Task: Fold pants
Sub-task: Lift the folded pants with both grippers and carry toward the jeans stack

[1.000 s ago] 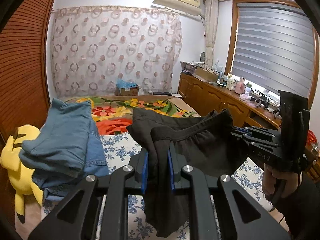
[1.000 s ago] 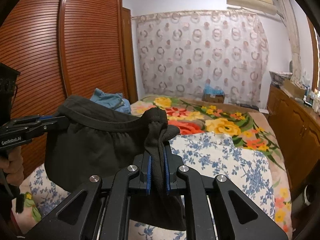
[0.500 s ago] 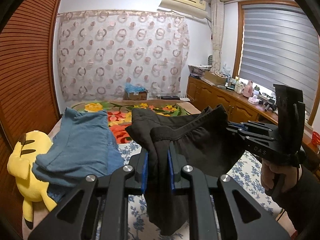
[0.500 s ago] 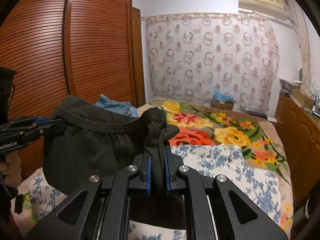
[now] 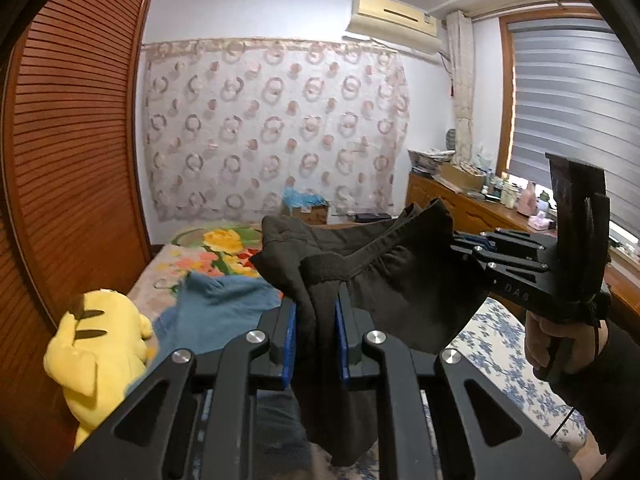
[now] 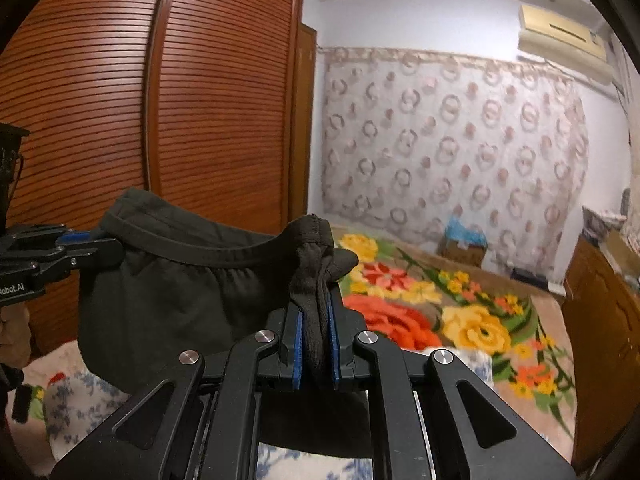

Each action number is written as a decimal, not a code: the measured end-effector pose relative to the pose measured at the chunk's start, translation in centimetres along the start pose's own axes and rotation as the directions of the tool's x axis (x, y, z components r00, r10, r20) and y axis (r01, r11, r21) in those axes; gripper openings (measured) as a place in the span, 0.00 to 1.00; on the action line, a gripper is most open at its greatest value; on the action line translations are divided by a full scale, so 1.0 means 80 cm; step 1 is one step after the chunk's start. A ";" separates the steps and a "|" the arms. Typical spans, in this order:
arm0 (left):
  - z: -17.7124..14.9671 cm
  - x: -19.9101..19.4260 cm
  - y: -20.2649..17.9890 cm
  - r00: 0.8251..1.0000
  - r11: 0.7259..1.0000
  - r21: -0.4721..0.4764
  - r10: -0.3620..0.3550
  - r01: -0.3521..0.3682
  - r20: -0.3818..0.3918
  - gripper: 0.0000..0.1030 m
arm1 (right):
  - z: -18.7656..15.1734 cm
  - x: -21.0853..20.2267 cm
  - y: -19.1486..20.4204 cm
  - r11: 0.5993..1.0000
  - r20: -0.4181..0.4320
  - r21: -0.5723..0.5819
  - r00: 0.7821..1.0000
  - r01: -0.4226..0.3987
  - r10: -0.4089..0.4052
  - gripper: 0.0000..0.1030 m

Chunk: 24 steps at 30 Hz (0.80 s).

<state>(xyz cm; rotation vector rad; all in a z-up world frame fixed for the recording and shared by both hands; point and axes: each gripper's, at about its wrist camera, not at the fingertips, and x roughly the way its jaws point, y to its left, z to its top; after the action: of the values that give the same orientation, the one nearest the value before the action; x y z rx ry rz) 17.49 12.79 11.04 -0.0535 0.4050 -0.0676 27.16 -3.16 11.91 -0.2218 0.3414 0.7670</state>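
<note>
The right gripper (image 6: 316, 344) pinches a bunched end of the black pants (image 6: 168, 292) between its blue pads (image 6: 298, 350), jaws nearly together on the cloth. The waistband stretches left to the left gripper (image 6: 86, 246), which clamps its other end; part of a hand (image 6: 12, 340) shows at the frame's left edge. The pants hang in the air above the bed (image 6: 460, 320), which carries a flowered blanket. Behind stand a slatted wooden wardrobe (image 6: 120, 120) and a ring-patterned curtain (image 6: 460, 140).
</note>
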 end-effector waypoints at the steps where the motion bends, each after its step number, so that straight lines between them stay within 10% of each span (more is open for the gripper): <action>1: 0.000 0.001 0.006 1.000 1.000 -0.004 0.008 -0.008 0.002 0.13 | 0.005 0.006 0.002 1.000 0.004 -0.006 1.000 -0.002 0.002 0.07; 24: -0.083 0.014 0.113 0.978 0.955 -0.211 0.199 -0.208 -0.060 0.14 | 0.042 0.237 0.105 0.972 -0.136 -0.078 0.968 -0.223 0.211 0.07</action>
<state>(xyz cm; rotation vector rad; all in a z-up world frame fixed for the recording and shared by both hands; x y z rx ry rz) 16.38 21.47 3.89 -0.2256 0.4525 0.1799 34.60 15.94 7.22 -0.3249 0.4566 0.9890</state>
